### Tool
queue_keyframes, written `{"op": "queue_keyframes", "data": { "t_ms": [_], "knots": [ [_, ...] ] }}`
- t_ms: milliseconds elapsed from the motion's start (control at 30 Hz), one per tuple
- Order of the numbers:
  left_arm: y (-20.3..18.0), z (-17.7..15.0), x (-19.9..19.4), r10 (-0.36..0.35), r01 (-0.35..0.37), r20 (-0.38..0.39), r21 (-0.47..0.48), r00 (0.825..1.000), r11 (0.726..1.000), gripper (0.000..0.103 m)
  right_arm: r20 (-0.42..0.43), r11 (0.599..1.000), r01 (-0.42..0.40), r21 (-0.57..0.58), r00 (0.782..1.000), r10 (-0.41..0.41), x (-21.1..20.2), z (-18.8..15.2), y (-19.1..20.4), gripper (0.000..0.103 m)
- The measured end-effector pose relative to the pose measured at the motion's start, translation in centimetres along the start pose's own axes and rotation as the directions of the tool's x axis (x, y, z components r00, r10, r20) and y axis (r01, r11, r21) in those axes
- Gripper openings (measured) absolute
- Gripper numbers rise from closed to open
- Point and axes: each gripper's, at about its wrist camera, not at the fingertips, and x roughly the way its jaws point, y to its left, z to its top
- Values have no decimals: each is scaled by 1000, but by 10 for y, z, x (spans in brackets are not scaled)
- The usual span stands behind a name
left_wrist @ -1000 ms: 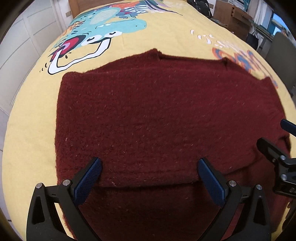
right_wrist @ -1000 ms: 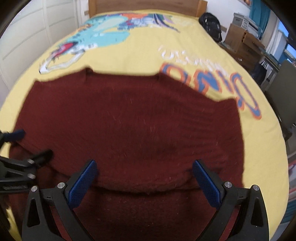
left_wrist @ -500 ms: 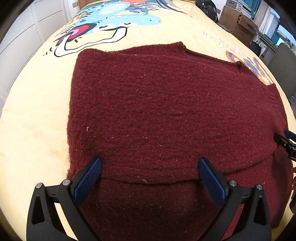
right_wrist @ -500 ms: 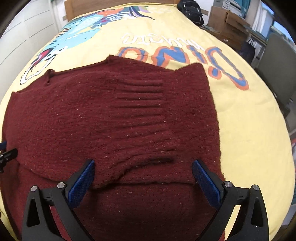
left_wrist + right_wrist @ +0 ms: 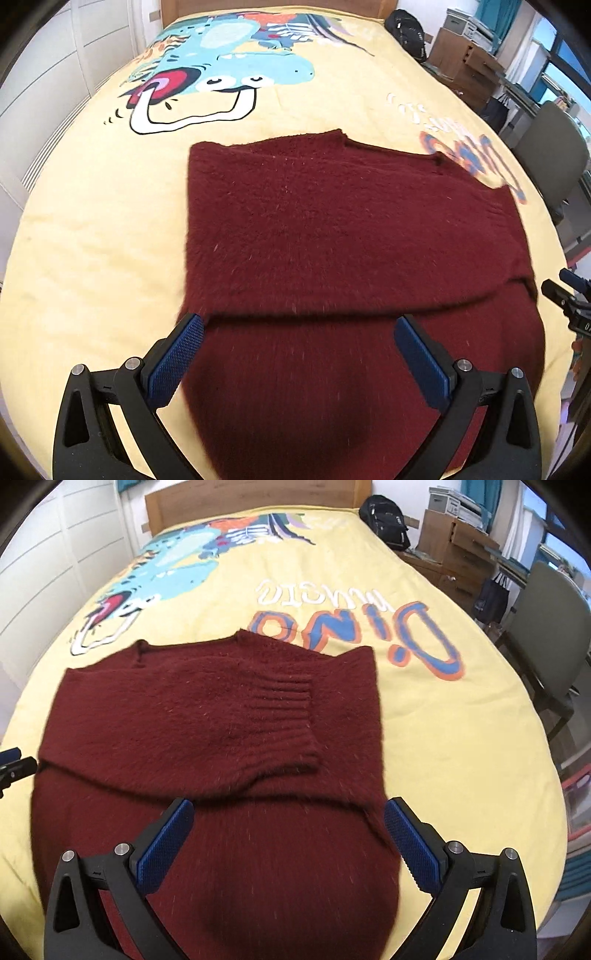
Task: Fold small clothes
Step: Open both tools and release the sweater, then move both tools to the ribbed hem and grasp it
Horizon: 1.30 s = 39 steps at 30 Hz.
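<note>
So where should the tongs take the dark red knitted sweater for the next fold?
Probably the dark red knitted sweater by its near hem corners, approached from the near side: the sleeves already lie folded across the body, and both tongs hang open over that near edge.

One word is read on the yellow bedspread (image 5: pixel 443 738): "Dino" (image 5: pixel 354 631), in large blue letters edged orange, seen upside down from the right wrist view; above it a line of white script (image 5: pixel 321 592) is noted, upside down and not legible; in the left wrist view the same blue lettering (image 5: pixel 476 158) is partly covered by the sweater (image 5: pixel 332 229); no other text is made out.
</note>
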Motion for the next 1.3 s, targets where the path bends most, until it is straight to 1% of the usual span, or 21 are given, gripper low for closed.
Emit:
{"op": "queue_keyframes", "data": {
  "t_ms": [133,233,367,567,633,700,833,967,1033,1100,1133,1167,1200,1233,1267,1300],
  "knots": [
    [2,-25,-12,3,-4,-23,-10,1000,1000,102,10,1000,-2,29,1000,1,-25,-27,-10,102],
    [8,-51,-16,-4,2,-49,-43,999,999,102,-10,999,4,48,1000,-4,-33,-53,-14,102],
    [10,-84,-27,23,-28,-71,-63,997,998,102,-74,997,17,69,997,-12,-34,-90,-19,102],
    [21,-118,-27,46,-57,-109,-99,993,993,102,-150,995,19,99,989,-4,-28,-131,-25,102],
    [24,-125,-25,57,-70,-130,-105,990,992,102,-173,995,21,101,985,-3,-25,-140,-26,102],
    [26,-136,-22,50,-68,-148,-117,988,991,102,-190,994,27,102,982,-7,-23,-148,-27,102],
    [25,-152,-14,28,-52,-183,-126,983,991,102,-230,993,26,116,973,1,-15,-162,-28,102],
    [17,-166,-1,-3,-24,-216,-124,976,992,100,-272,991,11,135,962,26,-6,-173,-30,102],
    [13,-169,4,-23,-5,-226,-122,974,993,94,-288,990,-2,142,957,43,-3,-176,-30,102],
    [9,-172,8,-41,12,-238,-120,970,993,82,-295,990,-3,140,955,45,-1,-179,-29,102],
    [6,-173,10,-45,18,-244,-114,969,993,78,-298,990,-4,142,953,47,0,-180,-30,102],
    [4,-173,11,-44,17,-249,-107,967,994,71,-301,989,-7,146,952,51,0,-181,-30,102],
    [2,-174,11,-43,17,-252,-103,967,995,64,-307,988,-7,151,950,53,1,-182,-30,99],
    [1,-176,11,-47,23,-253,-99,966,995,59,-321,989,0,150,946,49,2,-183,-30,91],
    [-1,-176,10,-64,41,-254,-97,965,994,47,-329,989,1,146,943,47,3,-183,-30,84],
    [-3,-177,10,-79,55,-255,-99,964,994,32,-337,990,-3,143,940,51,3,-184,-30,66]
  ]
}}
